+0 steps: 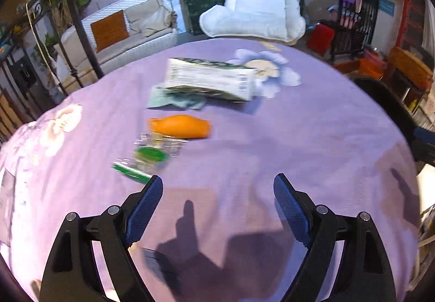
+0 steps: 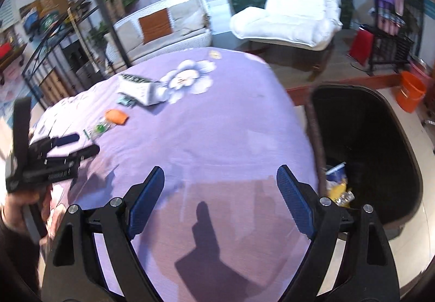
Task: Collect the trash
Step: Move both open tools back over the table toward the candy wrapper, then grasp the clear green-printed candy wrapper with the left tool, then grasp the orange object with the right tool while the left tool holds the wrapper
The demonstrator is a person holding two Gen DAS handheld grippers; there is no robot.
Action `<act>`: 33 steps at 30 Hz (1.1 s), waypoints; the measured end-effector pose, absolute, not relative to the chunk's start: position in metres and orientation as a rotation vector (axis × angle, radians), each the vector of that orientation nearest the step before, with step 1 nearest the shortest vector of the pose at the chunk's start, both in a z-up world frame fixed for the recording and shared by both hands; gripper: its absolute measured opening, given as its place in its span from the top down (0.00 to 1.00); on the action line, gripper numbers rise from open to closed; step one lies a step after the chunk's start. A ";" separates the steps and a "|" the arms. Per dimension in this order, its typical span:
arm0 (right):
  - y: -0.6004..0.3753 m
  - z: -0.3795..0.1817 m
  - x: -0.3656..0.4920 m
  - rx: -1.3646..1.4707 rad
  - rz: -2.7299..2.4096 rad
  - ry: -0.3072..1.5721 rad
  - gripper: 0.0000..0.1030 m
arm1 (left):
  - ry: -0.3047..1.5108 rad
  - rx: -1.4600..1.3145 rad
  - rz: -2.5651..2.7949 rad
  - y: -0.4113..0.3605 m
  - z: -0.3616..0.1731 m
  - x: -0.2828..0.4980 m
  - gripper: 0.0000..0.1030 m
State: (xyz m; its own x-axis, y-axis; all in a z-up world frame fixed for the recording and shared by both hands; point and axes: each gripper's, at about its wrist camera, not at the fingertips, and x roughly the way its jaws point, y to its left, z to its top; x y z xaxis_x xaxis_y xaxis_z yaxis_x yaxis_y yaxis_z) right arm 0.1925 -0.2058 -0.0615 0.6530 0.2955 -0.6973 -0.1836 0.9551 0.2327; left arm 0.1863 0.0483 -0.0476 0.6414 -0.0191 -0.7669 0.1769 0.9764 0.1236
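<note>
On the purple cloth (image 1: 272, 139) lie a white and green carton (image 1: 209, 79), a crumpled green wrapper (image 1: 174, 101), an orange bottle (image 1: 179, 126) and a clear green-labelled wrapper (image 1: 146, 158). My left gripper (image 1: 218, 188) is open and empty, just right of the clear wrapper. It also shows in the right wrist view (image 2: 78, 144). My right gripper (image 2: 220, 179) is open and empty over bare cloth. The carton (image 2: 138, 88), orange bottle (image 2: 117, 116) and clear wrapper (image 2: 100, 129) lie far left of it. A black bin (image 2: 380, 155) holding trash stands to its right.
The table edge drops off at the right beside the bin. An orange bucket (image 2: 410, 93) stands on the floor beyond. A white armchair (image 2: 293, 16) and a wicker sofa (image 2: 163, 27) stand behind the table.
</note>
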 end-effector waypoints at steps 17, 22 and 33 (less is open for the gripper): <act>-0.124 -0.052 0.207 0.031 0.415 0.854 0.18 | 1.013 0.182 -0.178 0.112 -0.087 0.263 0.41; -0.105 -0.053 0.214 -0.001 0.443 0.855 0.18 | 0.976 0.153 -0.155 0.110 -0.084 0.245 0.56; -0.052 -0.056 0.248 -0.081 0.556 0.892 0.18 | 0.891 0.046 -0.032 0.128 -0.061 0.208 0.62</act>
